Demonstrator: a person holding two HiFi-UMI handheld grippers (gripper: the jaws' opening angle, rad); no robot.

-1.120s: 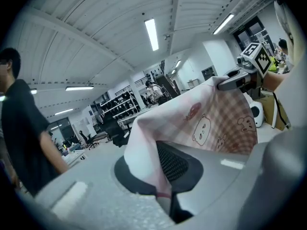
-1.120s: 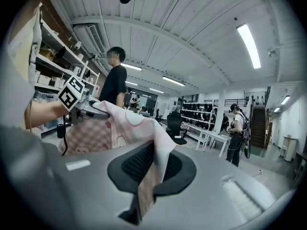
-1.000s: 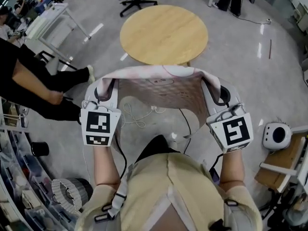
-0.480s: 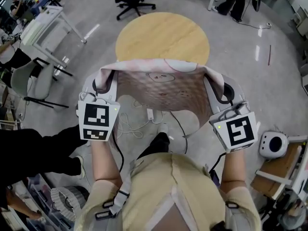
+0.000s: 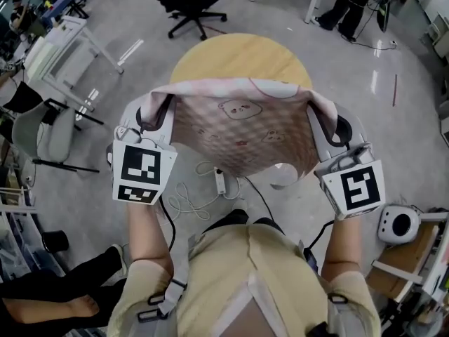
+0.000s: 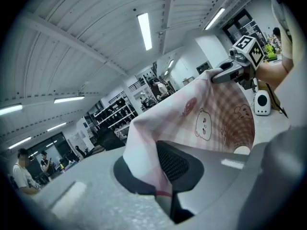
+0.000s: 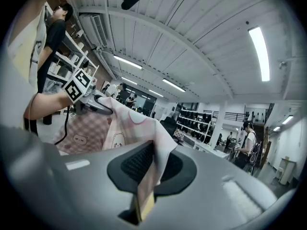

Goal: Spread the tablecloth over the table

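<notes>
Holding the pink checked bear-print tablecloth (image 5: 242,128) up in the air, stretched between both tools, with the round wooden table (image 5: 238,51) at 12 o'clock. Not resting on the tabletop anywhere. Far hem overlapping the table's near rim in the head view only, so not judging the height gap.

Left gripper (image 5: 149,120), at 9 o'clock of the cloth: pinching one corner, jaws pressed together on a narrow fold, red hem stripe showing right at the bite.

Right gripper (image 5: 328,125), at 3 o'clock: likewise clamping its corner, a thin fold running down between the jaws (yellowish bit at the bottom of the bite, label or pad, not telling which).

Sagging through the middle, loose lower edge drooping toward 6 o'clock over a power strip (image 5: 219,182) and cable on the floor.

Risks, judging from here:
- Slipping free: biting only thin folds close to the hem, so a sharp flick could be pulling one corner out and dropping that side.
- Landing skewed: carrying one tool further toward 12 o'clock than the other, leaving bare wood on one side.
- Bunching: releasing tension too soon, with the sag folding under itself on the near rim.
- Dragging: lowering too early, with the drooping edge brushing the floor clutter.
</notes>
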